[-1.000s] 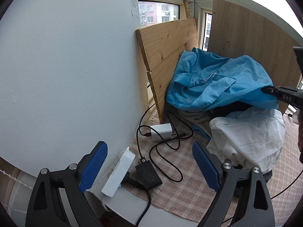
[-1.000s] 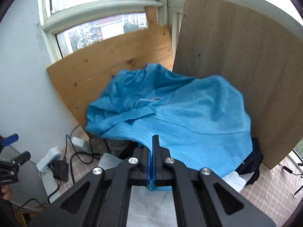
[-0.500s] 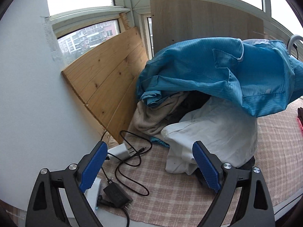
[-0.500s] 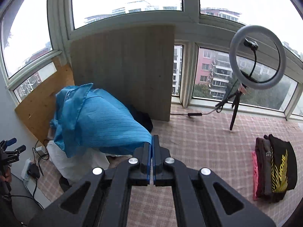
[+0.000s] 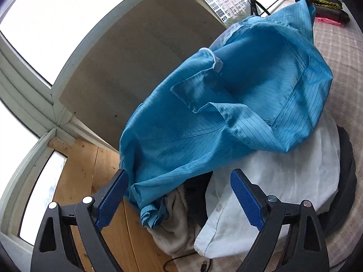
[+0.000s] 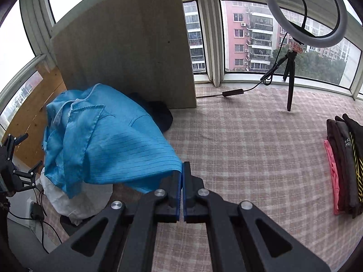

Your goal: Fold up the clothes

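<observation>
My right hand-held gripper (image 6: 182, 176), lower centre of frame, jaws closed on the hem of the blue shirt (image 6: 109, 142). Shirt drapes leftward over a white garment (image 6: 77, 201). Left hand-held gripper (image 6: 22, 154) at left edge, jaws apart. Folded dark clothes (image 6: 347, 167) stacked at right edge on checked cloth (image 6: 249, 149). Ring light (image 6: 304, 11) upper right, by the window.

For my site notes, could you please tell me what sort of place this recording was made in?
Probably an enclosed apartment balcony or bay-window nook used as a makeshift workspace: curved windows face high-rise flats, a checked cloth covers the platform, and a clothes pile and ring light sit on it.
</observation>
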Tool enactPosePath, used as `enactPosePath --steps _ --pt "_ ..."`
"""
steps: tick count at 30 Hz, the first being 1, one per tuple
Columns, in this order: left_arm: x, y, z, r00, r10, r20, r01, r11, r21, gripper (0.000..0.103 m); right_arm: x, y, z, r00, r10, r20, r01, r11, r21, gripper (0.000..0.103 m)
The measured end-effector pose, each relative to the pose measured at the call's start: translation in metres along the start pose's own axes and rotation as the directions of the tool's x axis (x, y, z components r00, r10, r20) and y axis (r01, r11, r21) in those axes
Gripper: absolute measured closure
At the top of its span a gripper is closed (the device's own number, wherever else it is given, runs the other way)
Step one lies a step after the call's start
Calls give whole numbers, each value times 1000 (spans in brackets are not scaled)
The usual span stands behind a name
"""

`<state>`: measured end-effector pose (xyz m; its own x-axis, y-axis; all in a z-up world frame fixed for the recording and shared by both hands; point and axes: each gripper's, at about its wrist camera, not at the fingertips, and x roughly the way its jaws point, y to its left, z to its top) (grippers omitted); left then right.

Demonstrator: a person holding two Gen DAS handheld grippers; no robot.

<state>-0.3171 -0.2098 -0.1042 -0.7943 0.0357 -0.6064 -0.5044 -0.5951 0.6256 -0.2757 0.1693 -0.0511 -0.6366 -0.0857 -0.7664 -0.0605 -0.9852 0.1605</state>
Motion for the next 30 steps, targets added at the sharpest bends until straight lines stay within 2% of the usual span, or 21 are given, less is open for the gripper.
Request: enactPosePath --steps 3,5,6,7,8,9,12,13,17,21,23,26,28,30 --pt "28 1 4 997 -63 -45 66 995 75 14 8 -3 3 1000 -1 -8 1 1000 3 102" --pt "38 9 8 992 -110 -65 112 993 34 19 14 -5 5 1000 -1 -16 1 1000 5 102" --pt "42 14 10 988 -134 -74 135 991 7 32 18 -6 5 1000 -1 -21 1 1000 10 102" --pt "46 19 13 984 -158 -82 157 987 -20 52 21 -7 6 1000 -1 -24 1 1000 15 102" --pt "51 23 15 979 -182 -90 179 983 -47 64 24 -8 7 1000 0 -26 1 1000 19 102" --pt "55 28 17 974 -207 -96 200 977 -74 83 26 -9 8 1000 2 -27 -1 1000 23 102" --pt "68 42 23 953 -280 -112 261 953 -156 95 28 -8 14 1000 5 -16 -5 1000 21 102" --pt "64 47 26 958 -269 -101 250 953 -170 101 28 -7 17 1000 5 -8 -5 1000 21 102" --pt "38 73 44 986 -162 -49 147 965 -217 101 21 1 41 998 10 55 -12 1000 29 102" --pt "9 133 82 999 -20 -29 10 946 -325 102 -10 33 106 984 24 177 -19 999 -31 102" --pt "-18 174 103 999 40 -14 -43 919 -393 102 -41 56 145 961 29 275 -9 997 -74 103" --pt "-70 236 133 989 144 19 -117 866 -485 102 -102 86 199 912 69 405 -21 992 -121 103" --pt "-105 285 141 975 218 48 -161 834 -527 103 -147 100 223 873 84 480 -14 989 -149 103" --pt "-154 307 156 953 291 78 -201 808 -553 103 -191 110 236 833 91 546 15 982 -187 103"
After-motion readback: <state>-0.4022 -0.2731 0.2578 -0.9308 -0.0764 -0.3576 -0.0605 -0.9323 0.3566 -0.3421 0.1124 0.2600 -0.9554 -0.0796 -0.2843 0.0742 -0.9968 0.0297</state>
